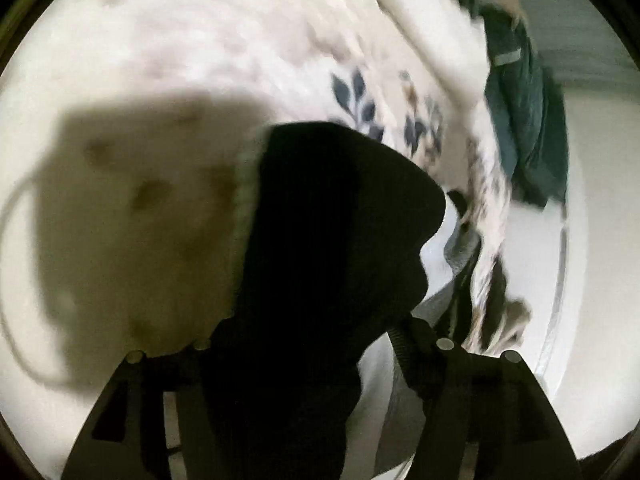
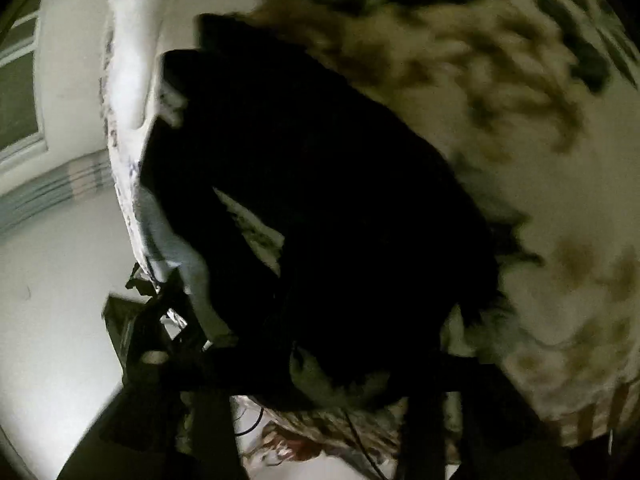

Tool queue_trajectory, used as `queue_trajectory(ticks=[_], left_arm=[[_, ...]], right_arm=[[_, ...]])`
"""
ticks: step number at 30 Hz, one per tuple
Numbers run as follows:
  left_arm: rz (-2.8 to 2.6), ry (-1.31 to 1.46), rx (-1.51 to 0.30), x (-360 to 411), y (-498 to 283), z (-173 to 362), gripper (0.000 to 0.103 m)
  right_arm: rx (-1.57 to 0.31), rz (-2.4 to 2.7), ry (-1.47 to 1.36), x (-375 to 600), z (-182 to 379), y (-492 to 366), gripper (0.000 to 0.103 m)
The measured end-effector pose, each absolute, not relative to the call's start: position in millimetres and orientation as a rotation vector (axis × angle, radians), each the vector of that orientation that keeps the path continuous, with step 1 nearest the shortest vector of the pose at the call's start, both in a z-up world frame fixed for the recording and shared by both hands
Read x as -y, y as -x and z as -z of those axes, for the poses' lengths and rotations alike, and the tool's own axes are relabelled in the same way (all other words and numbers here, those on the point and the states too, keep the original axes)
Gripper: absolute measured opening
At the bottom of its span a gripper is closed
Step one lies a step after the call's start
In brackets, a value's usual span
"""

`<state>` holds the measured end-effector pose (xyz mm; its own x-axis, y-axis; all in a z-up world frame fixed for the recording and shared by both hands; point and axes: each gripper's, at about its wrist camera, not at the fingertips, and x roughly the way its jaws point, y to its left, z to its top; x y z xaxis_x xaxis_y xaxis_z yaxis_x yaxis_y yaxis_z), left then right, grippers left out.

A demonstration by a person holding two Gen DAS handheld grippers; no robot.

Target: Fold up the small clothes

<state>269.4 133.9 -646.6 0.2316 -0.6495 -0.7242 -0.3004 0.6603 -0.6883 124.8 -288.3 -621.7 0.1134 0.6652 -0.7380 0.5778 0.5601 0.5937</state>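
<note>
Garment (image 1: 332, 248) between left gripper (image 1: 304, 344) fingers, above bedspread (image 1: 224, 52); another garment (image 1: 524, 128) right.

The left camera looks out past its two fingers (image 1: 420, 364), very close to a dark cloth (image 1: 328, 232) with a flowery sheet (image 1: 224, 40) behind. The right camera is just as close, facing the same dark cloth (image 2: 320, 208) and sheet (image 2: 520, 160)

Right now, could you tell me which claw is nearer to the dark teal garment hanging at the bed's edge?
Left, probably. The left claw, gripping the black garment, has the dark teal garment ahead to its right. The right claw view never shows it.
</note>
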Motion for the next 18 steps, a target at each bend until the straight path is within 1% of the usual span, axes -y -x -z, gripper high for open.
queue_trajectory(ticks=[2,3,4,6,9,11,12,14,15,16,18], left_arm=[[0.229,0.890,-1.301,-150,-247,630,0.060],[0.174,0.879,-1.260,-161,-231,619,0.061],[0.132,0.869,-1.236,-168,-217,613,0.063],[0.016,0.837,-1.215,-184,-186,610,0.066],[-0.147,0.704,-1.297,-190,-150,637,0.066],[-0.162,0.644,-1.350,-186,-136,660,0.066],[-0.159,0.606,-1.338,-181,-134,663,0.066],[-0.164,0.546,-1.331,-172,-136,663,0.075],[-0.153,0.532,-1.343,-167,-142,666,0.091],[-0.143,0.530,-1.349,-164,-146,668,0.103],[-0.180,0.466,-1.378,-154,-156,676,0.103]], right_arm=[[-1.572,-0.113,-1.034,299,618,-123,0.058],[-1.592,-0.125,-0.989,307,613,-119,0.060],[-1.615,-0.123,-0.960,316,611,-113,0.066],[-1.664,-0.110,-0.922,331,606,-106,0.067],[-1.697,-0.066,-0.863,348,591,-102,0.067],[-1.664,-0.033,-0.770,358,574,-113,0.067],[-1.640,-0.031,-0.742,365,566,-119,0.067],[-1.562,-0.065,-0.672,353,543,-151,0.067],[-1.534,-0.092,-0.645,348,536,-164,0.067],[-1.509,-0.141,-0.603,338,531,-183,0.067],[-1.481,-0.226,-0.575,317,533,-217,0.067]])
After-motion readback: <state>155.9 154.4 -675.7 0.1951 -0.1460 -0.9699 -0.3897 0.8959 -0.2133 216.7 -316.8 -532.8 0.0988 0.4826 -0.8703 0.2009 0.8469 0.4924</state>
